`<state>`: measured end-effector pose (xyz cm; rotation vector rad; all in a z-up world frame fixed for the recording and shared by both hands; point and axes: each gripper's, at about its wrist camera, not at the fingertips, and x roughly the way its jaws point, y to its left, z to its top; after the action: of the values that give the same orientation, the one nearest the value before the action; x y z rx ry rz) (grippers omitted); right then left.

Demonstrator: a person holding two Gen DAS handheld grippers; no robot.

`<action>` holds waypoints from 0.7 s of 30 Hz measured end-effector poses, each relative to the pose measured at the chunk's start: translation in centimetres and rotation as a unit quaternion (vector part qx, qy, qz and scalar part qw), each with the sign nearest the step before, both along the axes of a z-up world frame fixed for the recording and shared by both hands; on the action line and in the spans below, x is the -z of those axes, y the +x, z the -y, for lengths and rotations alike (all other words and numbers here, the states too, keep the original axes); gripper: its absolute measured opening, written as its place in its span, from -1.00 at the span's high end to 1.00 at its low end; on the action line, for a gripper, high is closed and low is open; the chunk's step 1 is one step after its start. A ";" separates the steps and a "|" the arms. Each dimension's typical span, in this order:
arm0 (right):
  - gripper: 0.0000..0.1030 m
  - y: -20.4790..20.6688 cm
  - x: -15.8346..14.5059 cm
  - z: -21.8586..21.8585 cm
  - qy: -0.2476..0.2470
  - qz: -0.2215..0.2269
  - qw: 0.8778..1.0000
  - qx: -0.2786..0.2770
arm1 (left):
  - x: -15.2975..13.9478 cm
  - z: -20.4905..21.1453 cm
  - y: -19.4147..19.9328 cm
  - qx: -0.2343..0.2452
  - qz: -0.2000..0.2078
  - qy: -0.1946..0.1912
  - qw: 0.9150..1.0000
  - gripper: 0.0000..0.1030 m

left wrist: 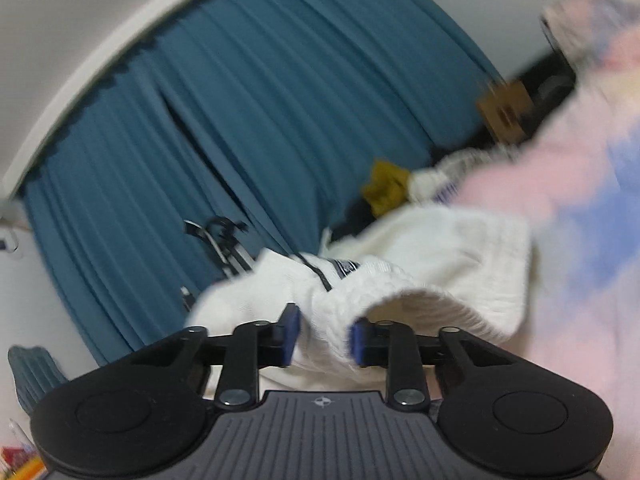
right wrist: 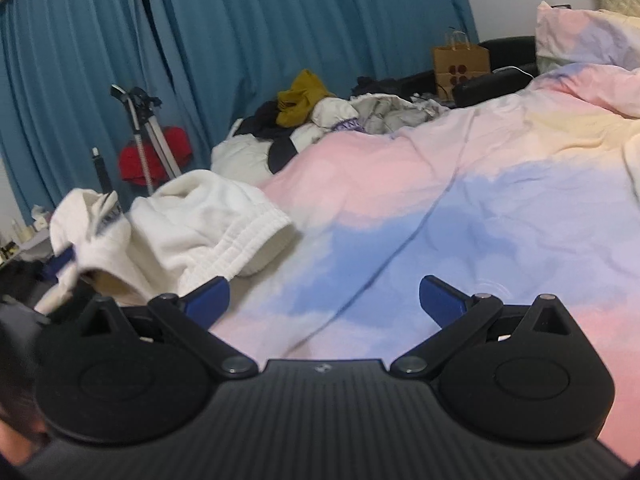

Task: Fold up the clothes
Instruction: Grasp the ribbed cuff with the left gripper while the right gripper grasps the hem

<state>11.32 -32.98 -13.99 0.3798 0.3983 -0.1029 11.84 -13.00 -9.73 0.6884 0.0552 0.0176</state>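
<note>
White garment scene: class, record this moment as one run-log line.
left gripper: shut on white garment | right gripper: open, empty, above bedspread | fold: not done

Right gripper point(right wrist: 324, 300) jaws wide apart above pastel duvet point(right wrist: 460, 208), white garment point(right wrist: 192, 224) at bed's left edge, clothes pile point(right wrist: 340, 116) at far edge.
</note>
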 end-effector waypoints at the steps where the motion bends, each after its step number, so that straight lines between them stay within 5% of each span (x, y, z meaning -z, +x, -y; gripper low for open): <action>1: -1.00 0.0 0.0 -0.2 -0.006 0.005 1.000 -0.002 | -1.0 -0.6 -0.3 0.000 0.010 -0.012 1.000 0.56; 6: -1.00 -0.7 -0.6 -1.2 -0.020 0.022 0.999 -0.027 | -6.8 -4.8 -3.6 -0.010 0.042 -0.081 0.996 0.75; 12: -1.00 -2.5 -1.4 -4.9 -0.040 0.013 0.993 -0.112 | -14.2 -11.4 -6.9 -0.040 0.026 -0.168 0.985 0.75; 17: -1.00 -3.1 -0.6 -10.1 -0.093 -0.014 0.977 -0.192 | -16.3 -17.7 -6.6 -0.075 -0.019 -0.208 0.975 0.75; 21: -1.00 -1.8 0.8 -12.3 -0.092 -0.038 0.974 -0.205 | -15.8 -22.3 -5.8 -0.097 -0.061 -0.229 0.967 0.75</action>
<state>9.56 -20.69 -14.78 0.1051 0.5306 0.2482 6.01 9.28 6.07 0.2183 0.2374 0.1464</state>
